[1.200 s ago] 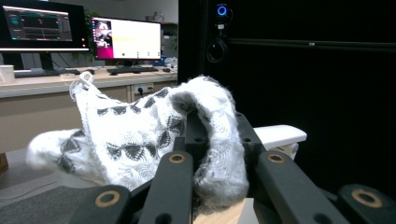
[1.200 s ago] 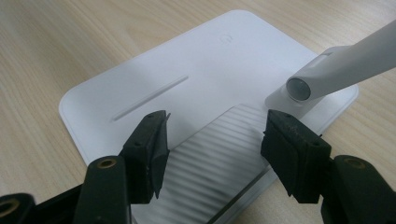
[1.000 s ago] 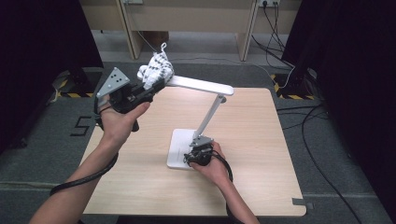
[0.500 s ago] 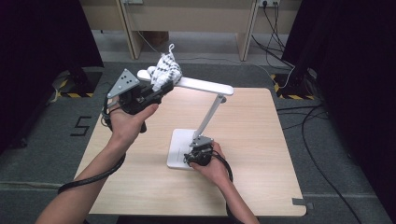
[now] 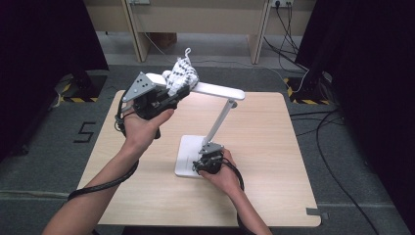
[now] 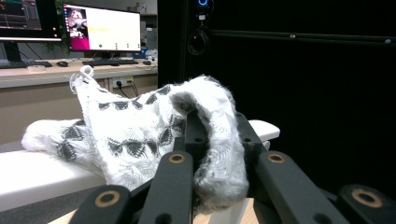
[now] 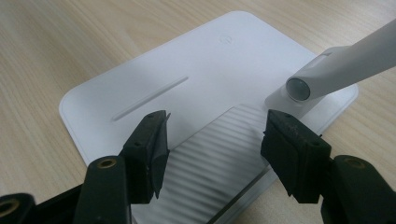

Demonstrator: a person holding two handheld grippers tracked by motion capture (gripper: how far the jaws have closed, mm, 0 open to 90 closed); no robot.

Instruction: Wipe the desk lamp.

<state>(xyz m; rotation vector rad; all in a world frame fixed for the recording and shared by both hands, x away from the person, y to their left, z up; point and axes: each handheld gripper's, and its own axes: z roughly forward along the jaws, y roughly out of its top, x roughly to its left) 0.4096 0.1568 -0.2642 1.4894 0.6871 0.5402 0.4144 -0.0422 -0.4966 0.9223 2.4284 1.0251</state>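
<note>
While your left gripper clamps the patterned cloth on the lamp head, your right gripper rests open on the lamp base, its ribbed patch visible close up.

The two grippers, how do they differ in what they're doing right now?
The left gripper is shut on a patterned cloth, while the right gripper is open with nothing between its jaws. The left gripper is raised at the lamp's head, while the right gripper sits low at the lamp's base. Both have black jaws and are hand-held.
</note>
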